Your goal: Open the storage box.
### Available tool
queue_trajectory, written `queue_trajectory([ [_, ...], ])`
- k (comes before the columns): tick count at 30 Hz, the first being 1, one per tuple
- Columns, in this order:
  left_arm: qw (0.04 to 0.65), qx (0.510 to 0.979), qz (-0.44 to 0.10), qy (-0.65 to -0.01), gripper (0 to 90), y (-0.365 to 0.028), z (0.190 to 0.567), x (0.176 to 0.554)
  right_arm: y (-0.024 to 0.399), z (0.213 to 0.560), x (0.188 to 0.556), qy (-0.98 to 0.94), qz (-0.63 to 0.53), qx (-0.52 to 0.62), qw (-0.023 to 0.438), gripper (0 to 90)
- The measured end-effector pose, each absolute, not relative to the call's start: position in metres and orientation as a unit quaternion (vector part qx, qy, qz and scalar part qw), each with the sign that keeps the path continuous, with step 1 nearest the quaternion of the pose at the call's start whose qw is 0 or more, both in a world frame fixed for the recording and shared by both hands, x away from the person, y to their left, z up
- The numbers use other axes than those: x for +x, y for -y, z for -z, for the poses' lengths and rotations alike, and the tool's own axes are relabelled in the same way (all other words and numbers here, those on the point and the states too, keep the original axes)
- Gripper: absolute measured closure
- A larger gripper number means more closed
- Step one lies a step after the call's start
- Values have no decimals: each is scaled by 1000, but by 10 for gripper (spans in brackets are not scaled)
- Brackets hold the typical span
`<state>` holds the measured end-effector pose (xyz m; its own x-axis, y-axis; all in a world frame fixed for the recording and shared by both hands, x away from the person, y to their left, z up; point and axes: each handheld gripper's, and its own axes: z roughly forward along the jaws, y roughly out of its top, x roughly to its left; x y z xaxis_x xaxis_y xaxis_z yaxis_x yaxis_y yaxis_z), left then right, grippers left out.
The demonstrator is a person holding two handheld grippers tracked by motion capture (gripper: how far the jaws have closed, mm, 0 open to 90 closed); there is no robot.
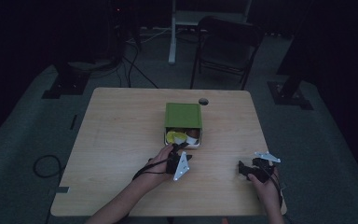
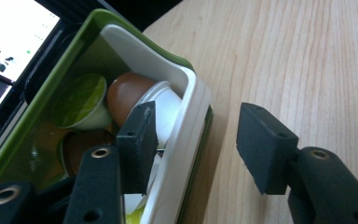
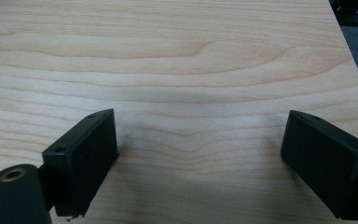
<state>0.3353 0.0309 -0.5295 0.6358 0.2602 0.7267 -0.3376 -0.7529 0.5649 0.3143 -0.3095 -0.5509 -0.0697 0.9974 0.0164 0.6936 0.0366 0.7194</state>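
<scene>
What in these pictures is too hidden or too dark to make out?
- High view: the contents of the box are small and dim, half under its green lid.
- Left gripper view: the brown pod and white cup are partly behind one finger of the left gripper; the box's near end is cut off.
</scene>
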Motion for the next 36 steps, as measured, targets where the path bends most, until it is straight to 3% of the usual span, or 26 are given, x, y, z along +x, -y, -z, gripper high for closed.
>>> queue_trajectory([
  [11, 313, 826, -467, 49, 602, -22, 537, 341, 310, 551, 314, -671, -291, 630, 261, 102],
  [25, 269, 827, -489, 69, 619, -15, 544, 348, 309, 551, 314, -672, -292, 629, 260, 102],
  [36, 248, 825, -502, 82, 684, -14, 543, 348, 309, 551, 314, -672, -292, 629, 260, 102],
])
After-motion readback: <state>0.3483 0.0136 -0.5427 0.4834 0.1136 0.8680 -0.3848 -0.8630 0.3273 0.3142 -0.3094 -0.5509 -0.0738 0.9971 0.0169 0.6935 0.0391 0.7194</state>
